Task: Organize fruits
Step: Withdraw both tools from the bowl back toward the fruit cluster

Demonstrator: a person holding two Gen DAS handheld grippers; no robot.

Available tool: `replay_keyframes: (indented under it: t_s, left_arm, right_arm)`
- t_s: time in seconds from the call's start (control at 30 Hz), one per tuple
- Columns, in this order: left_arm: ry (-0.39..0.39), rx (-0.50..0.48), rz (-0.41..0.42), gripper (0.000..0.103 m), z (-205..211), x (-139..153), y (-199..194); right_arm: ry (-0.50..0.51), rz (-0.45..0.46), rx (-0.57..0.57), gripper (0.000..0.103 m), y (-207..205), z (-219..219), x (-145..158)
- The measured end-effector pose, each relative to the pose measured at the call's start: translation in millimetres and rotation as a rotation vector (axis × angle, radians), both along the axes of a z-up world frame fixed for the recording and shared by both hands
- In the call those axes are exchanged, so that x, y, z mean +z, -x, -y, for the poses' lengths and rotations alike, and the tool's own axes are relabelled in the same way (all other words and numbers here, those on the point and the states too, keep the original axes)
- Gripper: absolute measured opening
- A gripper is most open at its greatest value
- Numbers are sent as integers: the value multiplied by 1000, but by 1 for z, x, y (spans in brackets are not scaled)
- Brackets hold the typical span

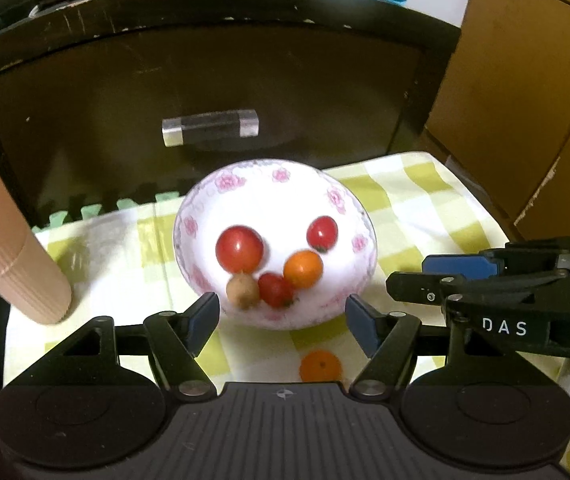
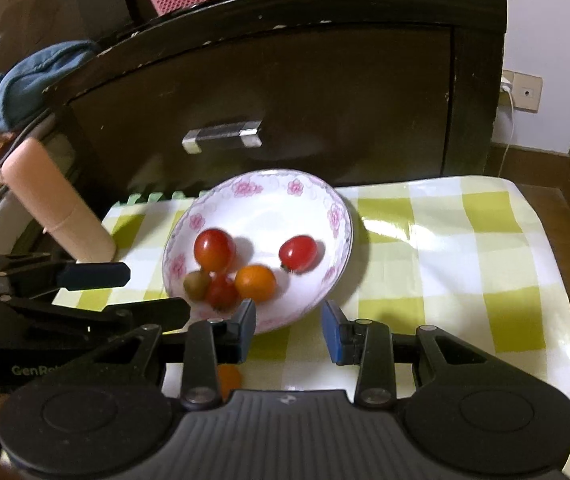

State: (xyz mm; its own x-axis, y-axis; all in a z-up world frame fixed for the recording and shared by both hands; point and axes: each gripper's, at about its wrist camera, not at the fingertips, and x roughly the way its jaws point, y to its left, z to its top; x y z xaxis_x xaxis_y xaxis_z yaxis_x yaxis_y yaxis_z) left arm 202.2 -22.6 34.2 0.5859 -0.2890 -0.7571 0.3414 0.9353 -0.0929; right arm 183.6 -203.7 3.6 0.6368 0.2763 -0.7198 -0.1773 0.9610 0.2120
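Observation:
A white bowl (image 1: pixel 281 175) (image 2: pixel 245 188) with pink flowers stands on the green-checked cloth. It holds two red tomatoes (image 1: pixel 240 249) (image 2: pixel 214 249), a smaller red one (image 1: pixel 275 289), an orange fruit (image 1: pixel 303 269) (image 2: pixel 255 282) and a brownish fruit (image 1: pixel 242 290) (image 2: pixel 197 284). Another orange fruit (image 1: pixel 321 366) (image 2: pixel 229 378) lies on the cloth in front of the bowl, partly hidden in the right wrist view. My left gripper (image 1: pixel 283 320) (image 2: pixel 157 292) stands open, wide, at the bowl's near side, holding nothing. My right gripper (image 2: pixel 289 330) (image 1: pixel 417 276) is open more narrowly beside it, with nothing in it.
A dark cabinet (image 1: pixel 205 80) with a clear drawer handle (image 1: pixel 210 128) rises right behind the bowl. A beige ribbed cylinder (image 1: pixel 13 256) (image 2: pixel 57 208) leans at the left. Brown boards (image 1: pixel 525 100) stand at the right. The cloth (image 2: pixel 465 260) lies bare to the bowl's right.

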Motion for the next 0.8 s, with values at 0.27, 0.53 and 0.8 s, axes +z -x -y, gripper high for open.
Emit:
replay_keyframes:
  t_s: [0.27,0.53,0.8]
  left_arm:
    - [-1,-30,-33,76,-1,-5,22]
    - [-21,-90,-71,77,3,-19,50]
    - [-59,-176,-54,78,18,-32,66]
  right_arm:
    - [33,-27,39,34,26,-5,-8]
    - [83,-62,81,34,45,-4,-22]
    - [99,-90,110,34,51,-1,-32]
